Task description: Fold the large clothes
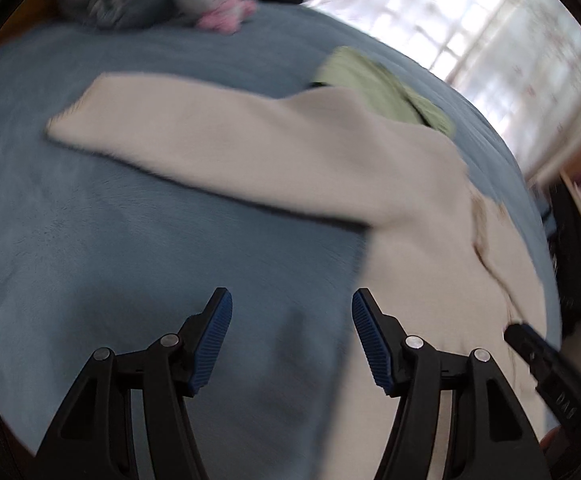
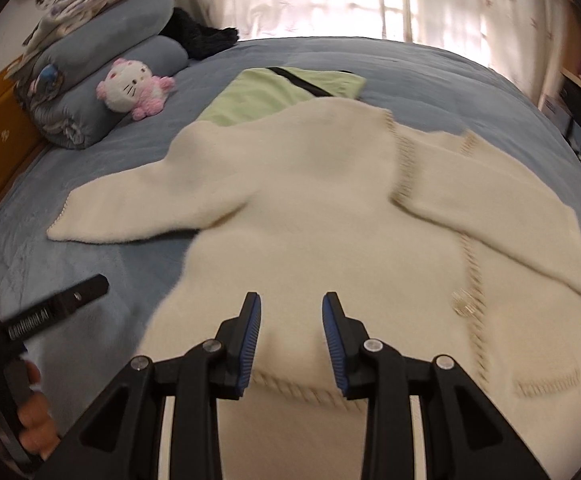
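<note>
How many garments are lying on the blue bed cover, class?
2. A cream cardigan lies spread out nearest the cameras, sleeves out to both sides. A light green garment lies beyond it, partly under the cardigan's top edge. Others may be hidden.

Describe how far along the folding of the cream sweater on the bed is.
Done: the sweater lies spread flat on the blue bed, both sleeves out, beside a folded green garment. In hand: nothing; the left hand-held gripper and right hand-held gripper hover open, no cloth between the pads. Left: every fold, sleeves and body alike.
</note>
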Demonstrator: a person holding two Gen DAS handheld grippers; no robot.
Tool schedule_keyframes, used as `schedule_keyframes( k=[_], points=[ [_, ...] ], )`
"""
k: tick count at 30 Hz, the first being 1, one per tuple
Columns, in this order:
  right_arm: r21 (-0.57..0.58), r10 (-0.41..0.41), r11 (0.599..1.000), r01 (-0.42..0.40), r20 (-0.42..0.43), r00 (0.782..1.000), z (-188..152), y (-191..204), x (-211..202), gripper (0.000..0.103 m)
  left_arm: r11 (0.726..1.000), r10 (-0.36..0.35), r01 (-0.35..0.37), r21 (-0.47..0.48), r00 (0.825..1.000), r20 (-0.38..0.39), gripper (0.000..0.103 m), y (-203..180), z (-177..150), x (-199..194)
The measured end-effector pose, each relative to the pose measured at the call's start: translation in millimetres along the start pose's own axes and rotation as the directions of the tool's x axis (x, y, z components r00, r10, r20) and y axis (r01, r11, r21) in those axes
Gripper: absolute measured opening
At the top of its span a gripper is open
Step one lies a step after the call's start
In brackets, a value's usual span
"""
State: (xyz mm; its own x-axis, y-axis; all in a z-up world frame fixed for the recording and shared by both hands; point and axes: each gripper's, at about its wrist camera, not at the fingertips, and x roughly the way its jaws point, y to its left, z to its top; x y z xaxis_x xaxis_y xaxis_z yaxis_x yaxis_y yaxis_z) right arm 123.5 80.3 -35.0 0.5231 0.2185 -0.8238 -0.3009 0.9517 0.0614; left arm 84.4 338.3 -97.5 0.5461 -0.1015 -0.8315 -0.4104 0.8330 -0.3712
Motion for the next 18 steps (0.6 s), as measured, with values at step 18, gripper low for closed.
schedule_keyframes(
  k=[18],
  points=[
    [-0.025, 0.027, 0.999, -0.028, -0.030, 0.999, 37.3, 34.1, 80.6, 0.032, 0.922, -0.073, 0.108, -0.372, 0.992, 0.107, 0.023, 157.0, 116.7, 71.5]
  ],
)
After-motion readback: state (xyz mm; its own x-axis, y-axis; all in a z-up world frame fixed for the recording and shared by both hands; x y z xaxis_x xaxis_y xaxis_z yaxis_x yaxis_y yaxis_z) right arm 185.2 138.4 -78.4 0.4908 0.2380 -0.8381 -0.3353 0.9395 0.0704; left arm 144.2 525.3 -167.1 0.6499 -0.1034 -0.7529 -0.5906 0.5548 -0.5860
